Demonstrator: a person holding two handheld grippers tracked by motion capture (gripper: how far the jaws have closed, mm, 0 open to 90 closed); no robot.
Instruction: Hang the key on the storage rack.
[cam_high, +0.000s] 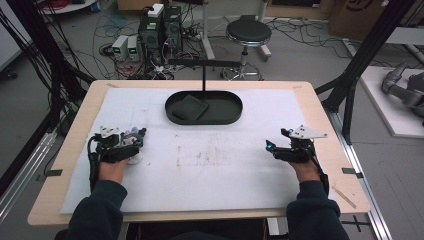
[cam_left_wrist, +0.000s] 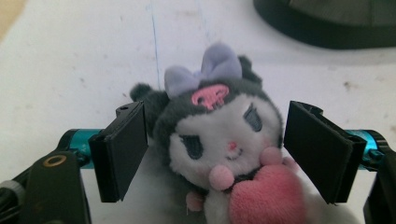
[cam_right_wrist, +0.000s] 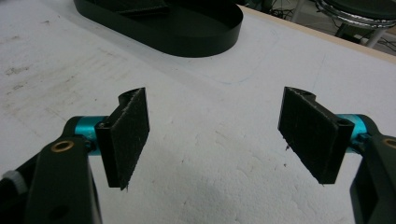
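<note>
Left gripper (cam_left_wrist: 215, 149): jaws spread, flanking plush toy (cam_left_wrist: 219, 140) with small gaps each side; toy on white mat (cam_high: 225, 165). Right gripper (cam_right_wrist: 219, 135): jaws spread over bare mat. Black oval tray (cam_high: 225, 117) at far centre holds dark flat square item (cam_high: 190, 107). Left gripper view resolves toy's purple bow (cam_left_wrist: 205, 70) and pink heart (cam_left_wrist: 266, 196).

Around your light wooden table (cam_high: 320, 107): workshop clutter.

A white foam sheet (cam_high: 225, 165), stained near its middle, covers most of your table's top. Beyond the table's far edge you have a round black-seated stool (cam_high: 248, 32), and left of it two dark computer towers (cam_high: 161, 27) amid tangled floor cables (cam_high: 110, 30). Off the table's right side lies a grey jointed robot arm (cam_high: 405, 87) on a white platform.
</note>
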